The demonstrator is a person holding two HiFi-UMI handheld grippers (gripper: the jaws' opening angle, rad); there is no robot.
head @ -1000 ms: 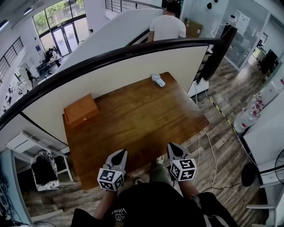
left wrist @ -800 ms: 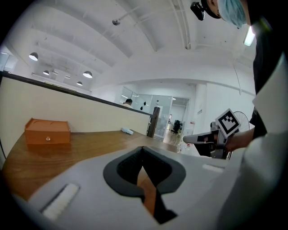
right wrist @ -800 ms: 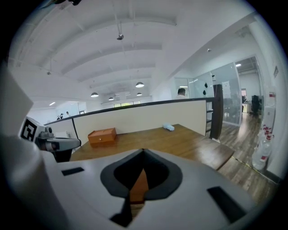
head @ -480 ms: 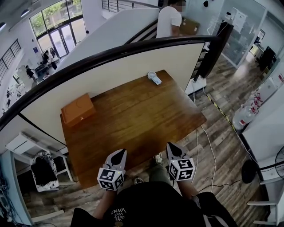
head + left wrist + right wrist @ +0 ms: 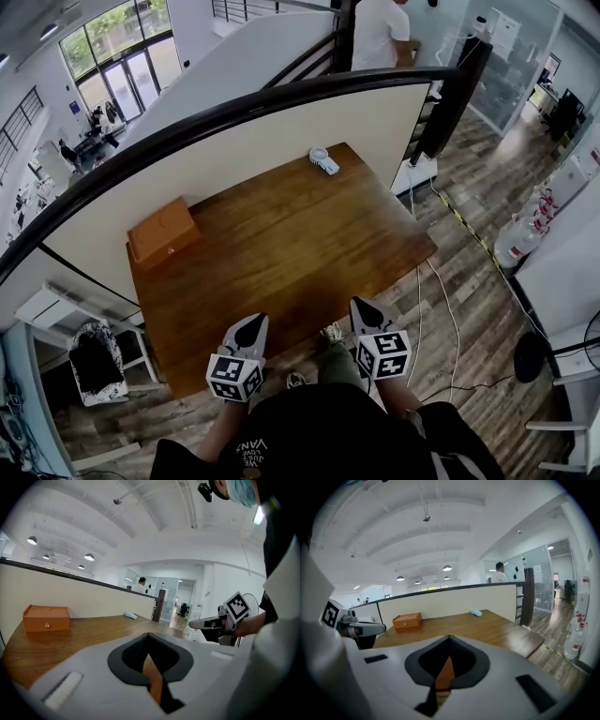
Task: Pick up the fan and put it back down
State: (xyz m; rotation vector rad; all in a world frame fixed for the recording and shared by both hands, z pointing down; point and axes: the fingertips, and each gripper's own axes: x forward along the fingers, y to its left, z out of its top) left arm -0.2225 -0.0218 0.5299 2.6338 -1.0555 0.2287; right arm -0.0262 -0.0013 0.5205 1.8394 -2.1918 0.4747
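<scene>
The small white fan (image 5: 323, 161) lay at the far right of the wooden table (image 5: 281, 262), close to the partition wall (image 5: 234, 155), with nothing touching it. At the far left sat an orange wooden box (image 5: 163, 230) with its lid down, so its contents could not be seen. The left gripper (image 5: 250, 326) and the right gripper (image 5: 363, 307) hung over the table's near edge, well apart from the fan, each with jaws closed together on nothing.

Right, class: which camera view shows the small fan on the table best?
The head view: the fan shows from above, whole, by the far edge of the table. In both gripper views it is only a small, pale, distant sliver.
</scene>
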